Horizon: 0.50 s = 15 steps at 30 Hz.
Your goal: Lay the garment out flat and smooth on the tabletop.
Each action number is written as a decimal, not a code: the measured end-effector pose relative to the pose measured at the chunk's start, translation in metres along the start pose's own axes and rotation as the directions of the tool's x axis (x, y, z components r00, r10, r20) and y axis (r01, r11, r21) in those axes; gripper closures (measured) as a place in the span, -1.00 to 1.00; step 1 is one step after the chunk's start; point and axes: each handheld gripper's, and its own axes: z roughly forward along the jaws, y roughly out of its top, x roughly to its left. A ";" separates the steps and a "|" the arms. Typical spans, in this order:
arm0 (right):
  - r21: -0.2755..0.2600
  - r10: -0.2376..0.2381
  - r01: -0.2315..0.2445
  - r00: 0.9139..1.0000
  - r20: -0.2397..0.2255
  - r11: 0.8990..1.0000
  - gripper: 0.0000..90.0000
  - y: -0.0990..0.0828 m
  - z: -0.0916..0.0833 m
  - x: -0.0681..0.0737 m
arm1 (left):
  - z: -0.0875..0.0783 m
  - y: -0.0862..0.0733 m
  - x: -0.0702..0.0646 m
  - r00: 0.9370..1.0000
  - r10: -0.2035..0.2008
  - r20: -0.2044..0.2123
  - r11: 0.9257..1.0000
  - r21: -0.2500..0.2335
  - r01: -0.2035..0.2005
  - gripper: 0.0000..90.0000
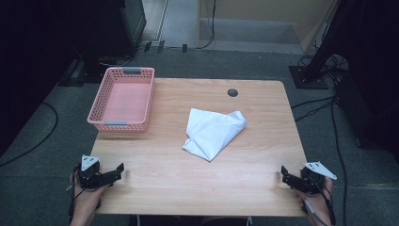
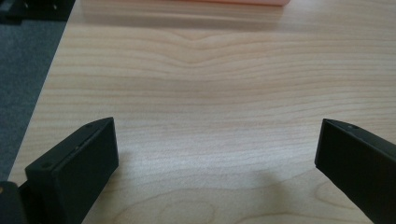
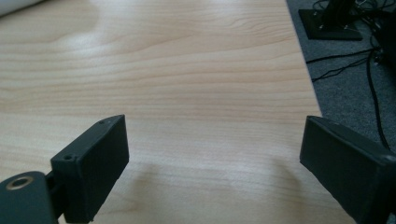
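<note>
**Cloth at desk centre, both tongs released**

I see the white cloth [image 1: 214, 132] lying crumpled at mid-desk, right of the pink basket [image 1: 123, 99] that stands at the far left corner of the desk [image 1: 188, 188]. My left tongs [image 1: 109, 175] rest at the near left corner, jaws spread, nothing between them. My right tongs [image 1: 288, 177] sit at the near right corner, likewise released and well apart from the cloth.
</note>
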 end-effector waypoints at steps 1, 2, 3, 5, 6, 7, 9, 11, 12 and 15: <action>-0.013 0.012 -0.012 1.000 0.008 1.000 -0.72 0.000 -0.001 -0.001 | 0.000 0.000 0.000 1.000 -0.003 -0.002 1.000 0.005 0.003 -1.00; -0.031 0.021 -0.021 1.000 0.007 0.999 -0.73 0.000 -0.001 -0.002 | 0.001 0.000 0.000 1.000 -0.005 -0.002 1.000 0.013 0.005 -1.00; -0.055 0.024 -0.024 1.000 -0.006 0.998 -0.73 0.000 -0.002 -0.003 | 0.001 0.000 0.000 1.000 -0.005 -0.002 1.000 0.013 0.005 -1.00; -0.083 0.022 -0.024 1.000 -0.017 0.996 -0.73 0.001 -0.003 -0.002 | 0.001 0.000 0.000 1.000 0.002 -0.002 1.000 0.023 -0.002 -1.00; -0.073 0.014 -0.015 1.000 -0.009 0.997 -0.73 0.001 -0.003 -0.001 | 0.002 0.000 -0.001 1.000 0.004 -0.003 1.000 0.024 -0.003 -1.00; -0.058 0.004 -0.005 1.000 -0.004 0.998 -0.73 0.002 -0.002 0.000 | 0.002 0.000 -0.001 1.000 0.004 -0.004 1.000 0.024 -0.004 -1.00; -0.028 0.000 -0.001 1.000 -0.015 1.000 -0.73 0.006 -0.002 0.003 | 0.002 0.000 -0.001 1.000 0.004 -0.006 1.000 0.024 -0.004 -1.00; -0.015 0.007 -0.008 0.998 -0.064 1.000 -0.77 0.012 -0.003 0.005 | 0.002 0.000 -0.001 1.000 0.007 -0.010 1.000 0.025 -0.007 -1.00; -0.016 0.011 -0.012 0.996 -0.083 1.000 -0.78 0.016 -0.005 0.007 | 0.002 0.000 -0.001 1.000 0.007 -0.010 1.000 0.025 -0.007 -1.00; -0.020 -0.008 0.006 0.994 -0.105 1.000 -0.81 0.023 -0.006 0.013 | 0.002 0.000 -0.001 1.000 0.007 -0.008 1.000 0.025 -0.006 -1.00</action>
